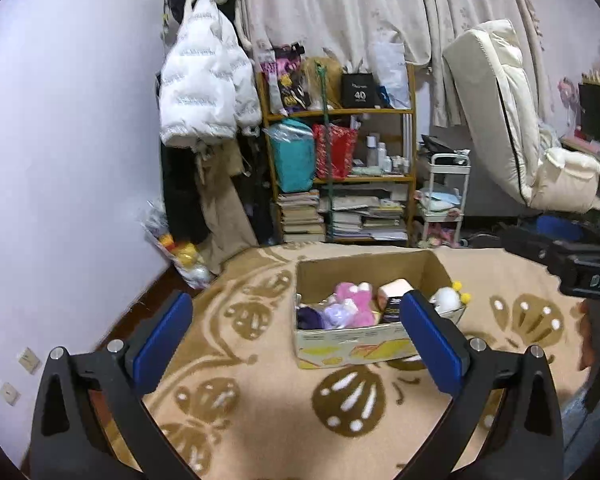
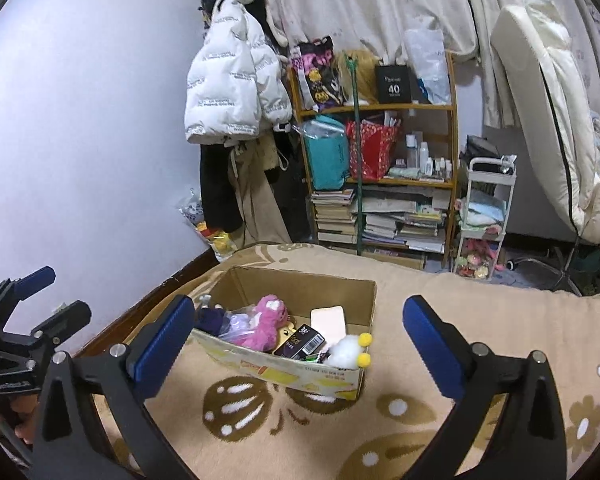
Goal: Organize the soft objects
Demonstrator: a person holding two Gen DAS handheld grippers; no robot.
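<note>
A cardboard box stands on the beige patterned blanket. Inside lie a pink plush toy, a purple soft item, a white plush with yellow pompoms, a dark small carton and a pale block. My left gripper is open and empty in front of the box. My right gripper is open and empty, also facing the box. The left gripper shows at the left edge of the right wrist view.
A wooden shelf with bags, bottles and stacked books stands behind. A white jacket hangs at the left, a small white cart and a tilted cream mattress at the right. The right gripper's body shows at the right edge.
</note>
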